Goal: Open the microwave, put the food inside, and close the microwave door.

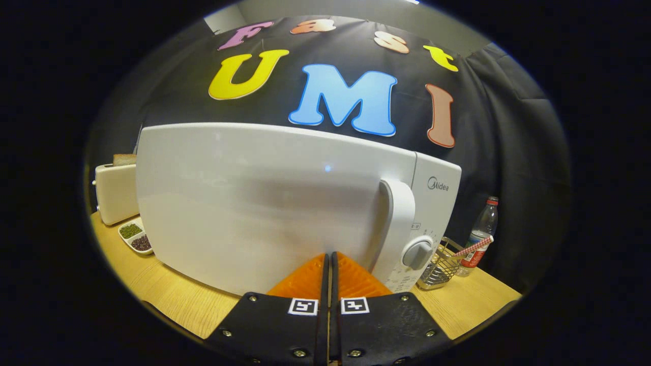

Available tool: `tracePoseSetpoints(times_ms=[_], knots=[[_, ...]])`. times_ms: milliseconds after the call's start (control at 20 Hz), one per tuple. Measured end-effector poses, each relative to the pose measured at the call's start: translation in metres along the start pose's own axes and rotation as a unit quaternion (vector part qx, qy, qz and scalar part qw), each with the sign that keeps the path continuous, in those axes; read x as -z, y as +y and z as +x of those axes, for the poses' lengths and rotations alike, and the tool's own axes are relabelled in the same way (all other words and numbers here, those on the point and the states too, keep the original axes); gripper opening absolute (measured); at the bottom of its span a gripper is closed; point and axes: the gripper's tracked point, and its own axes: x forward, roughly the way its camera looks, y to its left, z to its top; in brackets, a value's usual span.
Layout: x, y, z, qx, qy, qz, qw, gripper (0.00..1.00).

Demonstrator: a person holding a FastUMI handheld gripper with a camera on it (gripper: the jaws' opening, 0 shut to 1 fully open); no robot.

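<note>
The fingers [330,256] are pressed together, empty, tips at the one microwave's [285,203] door; one toaster [116,193], one bottle [480,234] flank it.

Single fisheye camera mounted on the gripper [329,256], facing forward along its closed jaws. It sits low over the counter [168,300], very near the microwave [264,203] door, looking slightly upward at it; the booth wall rises behind.

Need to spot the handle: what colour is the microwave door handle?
White, like the door; the handle shows in the gripper view, beyond the shut gripper.
</note>
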Motion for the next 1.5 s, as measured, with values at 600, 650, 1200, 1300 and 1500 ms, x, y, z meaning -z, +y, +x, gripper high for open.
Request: tracePoseSetpoints(times_ms=[600,650,1200,1300,1500], knots=[[-0.049,0.034,-0.116,-0.103,0.003,0.078,0.992,0.02],[-0.058,0.035,-0.135,-0.116,-0.002,0.085,0.990,0.02],[-0.138,0.045,-0.320,-0.184,-0.094,0.121,0.971,0.02],[-0.144,0.050,-0.335,-0.203,-0.099,0.147,0.963,0.02],[-0.169,0.041,-0.349,-0.200,-0.111,0.168,0.959,0.02]])
